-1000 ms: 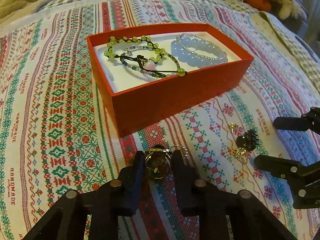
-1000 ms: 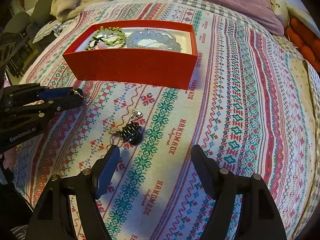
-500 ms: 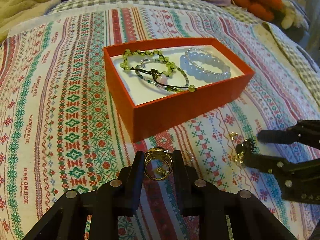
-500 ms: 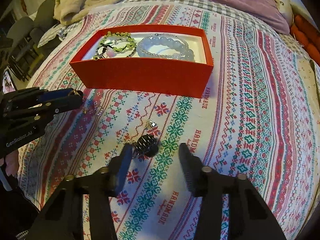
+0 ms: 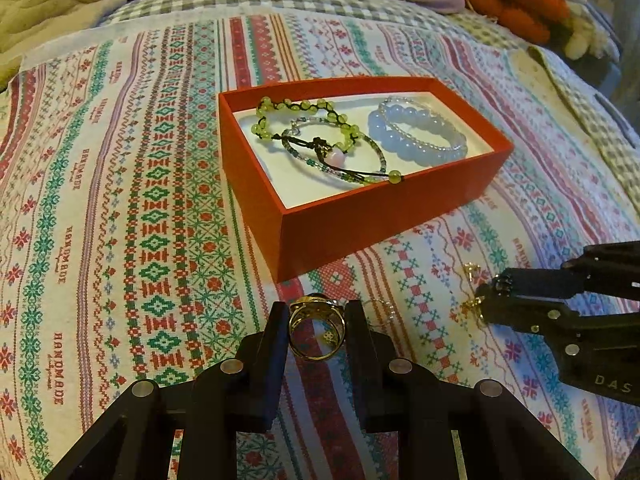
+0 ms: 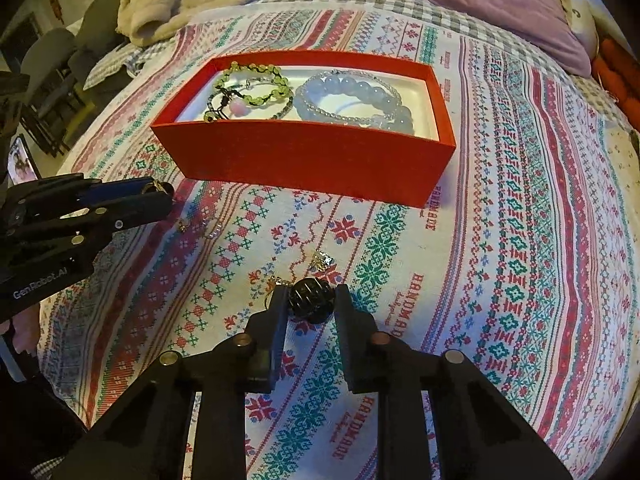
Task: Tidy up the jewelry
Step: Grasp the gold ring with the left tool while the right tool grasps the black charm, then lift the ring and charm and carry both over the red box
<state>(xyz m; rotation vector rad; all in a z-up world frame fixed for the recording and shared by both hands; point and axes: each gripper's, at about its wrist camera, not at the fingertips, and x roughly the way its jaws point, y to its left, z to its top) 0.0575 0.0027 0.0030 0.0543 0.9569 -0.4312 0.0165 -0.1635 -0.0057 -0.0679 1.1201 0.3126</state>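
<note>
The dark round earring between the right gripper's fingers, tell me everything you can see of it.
The dark round earring is a black, glossy ball with a woven or ribbed surface. A thin gold-coloured hook or chain trails from its left side. It sits low over the patterned bedspread, in front of the red box. The right hand-held gripper is closing, its fingers meeting the ball on both sides.
</note>
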